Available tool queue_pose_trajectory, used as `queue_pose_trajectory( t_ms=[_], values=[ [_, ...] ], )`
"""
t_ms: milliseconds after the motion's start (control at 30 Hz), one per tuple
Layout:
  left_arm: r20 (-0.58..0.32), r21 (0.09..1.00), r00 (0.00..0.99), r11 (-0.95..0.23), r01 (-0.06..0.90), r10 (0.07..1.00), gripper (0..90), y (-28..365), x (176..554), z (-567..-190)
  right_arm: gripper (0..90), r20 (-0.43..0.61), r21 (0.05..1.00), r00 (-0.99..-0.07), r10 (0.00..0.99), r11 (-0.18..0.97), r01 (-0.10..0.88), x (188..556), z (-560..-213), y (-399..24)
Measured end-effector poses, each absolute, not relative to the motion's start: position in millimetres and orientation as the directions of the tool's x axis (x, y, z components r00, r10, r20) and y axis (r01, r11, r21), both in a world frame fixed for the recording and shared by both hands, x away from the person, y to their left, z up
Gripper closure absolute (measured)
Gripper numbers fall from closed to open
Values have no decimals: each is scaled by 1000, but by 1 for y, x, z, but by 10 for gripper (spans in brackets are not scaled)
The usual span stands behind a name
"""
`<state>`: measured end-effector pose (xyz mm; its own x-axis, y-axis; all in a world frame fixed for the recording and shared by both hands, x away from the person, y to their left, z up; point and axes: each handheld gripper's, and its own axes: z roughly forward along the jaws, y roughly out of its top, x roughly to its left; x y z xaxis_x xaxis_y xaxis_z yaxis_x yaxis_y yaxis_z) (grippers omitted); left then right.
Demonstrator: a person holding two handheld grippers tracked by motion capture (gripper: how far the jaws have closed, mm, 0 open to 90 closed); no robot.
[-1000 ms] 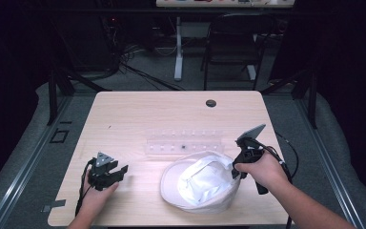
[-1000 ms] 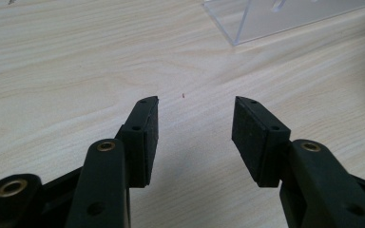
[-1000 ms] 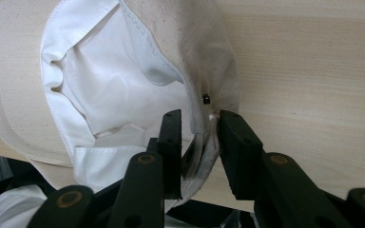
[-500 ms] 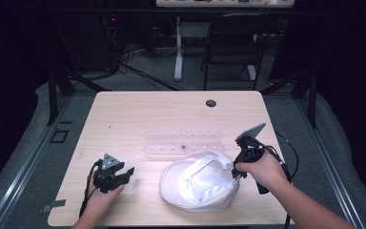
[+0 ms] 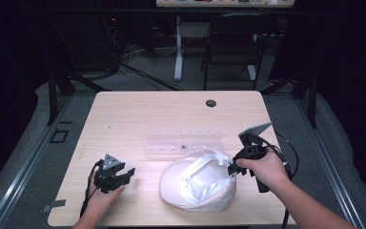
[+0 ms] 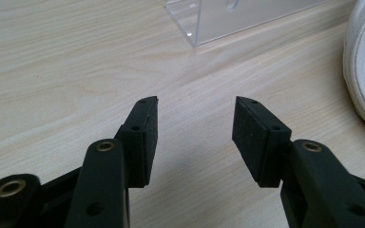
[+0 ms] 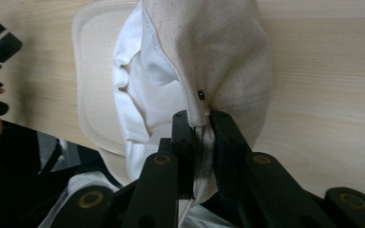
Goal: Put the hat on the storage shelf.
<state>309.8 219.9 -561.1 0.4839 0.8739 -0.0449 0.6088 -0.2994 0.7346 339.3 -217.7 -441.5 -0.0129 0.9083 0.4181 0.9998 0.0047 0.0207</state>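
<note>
Across the frame's middle I see the pale woodgrain tabletop (image 5: pixel 138 114); lower centre, a soft cream cloth hat (image 5: pixel 198 183), its rim clamped in my right gripper (image 5: pixel 232 168); lower left, my left gripper (image 5: pixel 124 175), jaws apart.
</note>
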Motion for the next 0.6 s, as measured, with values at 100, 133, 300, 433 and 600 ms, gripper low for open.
queue_pose_trajectory(
  t_ms=[100, 133, 300, 433, 600],
  values=[
    [-47, 735, 483, -297, 610, 874, 517, 220, 310, -561, 810, 435, 26, 1, 900, -13, 1000, 339, -440, -218],
    [-48, 734, 483, -297, 610, 874, 517, 220, 310, -561, 811, 474, 22, 9, 881, -22, 1000, 338, -437, -219],
    [-43, 733, 487, -303, 609, 873, 517, 220, 310, -561, 812, 527, 35, 7, 850, -29, 999, 337, -432, -221],
    [-44, 733, 486, -303, 609, 873, 517, 220, 310, -561, 812, 588, 40, 12, 809, -44, 998, 336, -428, -222],
    [-45, 734, 485, -300, 609, 873, 517, 220, 310, -561, 813, 646, 37, 20, 763, -57, 998, 334, -425, -223]
  ],
)
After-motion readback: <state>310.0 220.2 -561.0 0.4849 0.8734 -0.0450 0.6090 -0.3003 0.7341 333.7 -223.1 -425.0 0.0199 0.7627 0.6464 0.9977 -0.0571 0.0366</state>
